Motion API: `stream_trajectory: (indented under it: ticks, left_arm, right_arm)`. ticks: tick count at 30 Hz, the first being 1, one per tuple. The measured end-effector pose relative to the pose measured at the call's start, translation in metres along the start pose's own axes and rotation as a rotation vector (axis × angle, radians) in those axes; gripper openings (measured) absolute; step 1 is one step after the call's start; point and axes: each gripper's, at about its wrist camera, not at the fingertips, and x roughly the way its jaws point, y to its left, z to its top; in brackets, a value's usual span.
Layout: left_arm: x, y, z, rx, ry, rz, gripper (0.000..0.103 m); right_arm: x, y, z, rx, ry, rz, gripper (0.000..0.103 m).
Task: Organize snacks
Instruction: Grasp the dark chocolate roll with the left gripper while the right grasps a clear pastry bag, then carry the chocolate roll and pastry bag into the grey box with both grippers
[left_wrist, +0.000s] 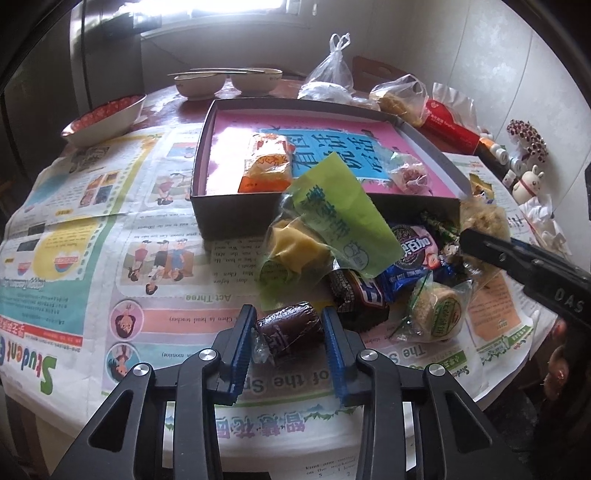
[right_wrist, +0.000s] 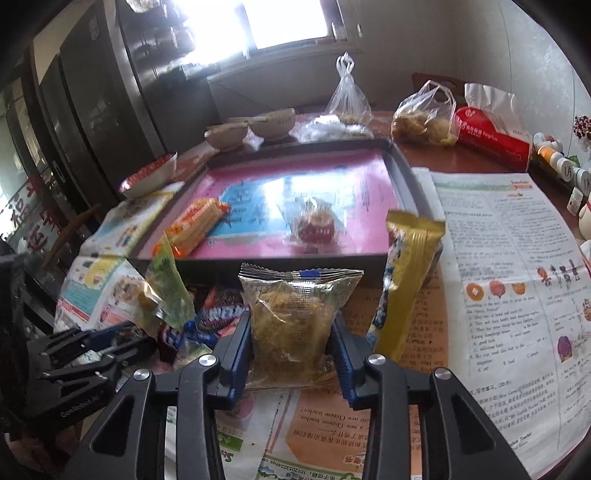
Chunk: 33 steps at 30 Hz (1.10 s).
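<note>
Left wrist view: the left gripper (left_wrist: 288, 328), at 6 o'clock, has its blue jaws pinching a dark brown wrapped roll (left_wrist: 290, 330) that lies crosswise between them above the newspaper (left_wrist: 110, 229). Just beyond, toward 1 o'clock, sits the snack pile: a green-labelled clear packet (left_wrist: 332, 218) with a yellow piece inside, a dark chocolate bar (left_wrist: 354, 295), a blue-and-purple biscuit packet (left_wrist: 410, 254) and a round cake in clear wrap (left_wrist: 441, 312). At 3 o'clock the right gripper's black arm reaches into the pile's far side. At 12 o'clock stands the dark shallow box (left_wrist: 236, 210), lined pink and blue, holding an orange wafer packet (left_wrist: 266, 164) and a small red wrapped sweet (left_wrist: 412, 177)

Right wrist view: the right gripper (right_wrist: 291, 339), at 6 o'clock, has its jaws pinching a clear packet of golden floss cake (right_wrist: 295, 325), held upright. A gold-and-blue packet (right_wrist: 404, 280) stands at 2 o'clock, against the box's near right corner. Farther off, at 12 o'clock, two bowls (right_wrist: 251, 131) and knotted plastic bags (right_wrist: 347, 99) rest on the table (right_wrist: 461, 158); a red tissue pack (right_wrist: 491, 138) lies at 2 o'clock
</note>
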Motion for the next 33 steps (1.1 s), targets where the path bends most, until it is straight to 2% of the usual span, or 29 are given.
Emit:
stream_trajectory:
  ticks: [4, 9, 16, 33]
  left_arm:
    - [-0.007, 0.005, 0.005, -0.024, -0.015, -0.022, 0.037]
    - [-0.023, 0.001, 0.014, -0.031, -0.052, -0.012, 0.037]
    - [-0.040, -0.012, 0.027, -0.017, -0.102, -0.016, 0.037]
    - [-0.037, -0.026, 0.068, 0.003, -0.145, -0.036, 0.037]
  right_arm:
    - [-0.017, -0.003, 0.007, 0.007, -0.053, -0.012, 0.040]
    - [-0.030, -0.001, 0.011, -0.007, -0.090, -0.009, 0.040]
    - [-0.040, 0.000, 0.013, -0.025, -0.117, 0.007, 0.040]
    - [-0.037, -0.020, 0.035, -0.005, -0.133, 0.000, 0.040]
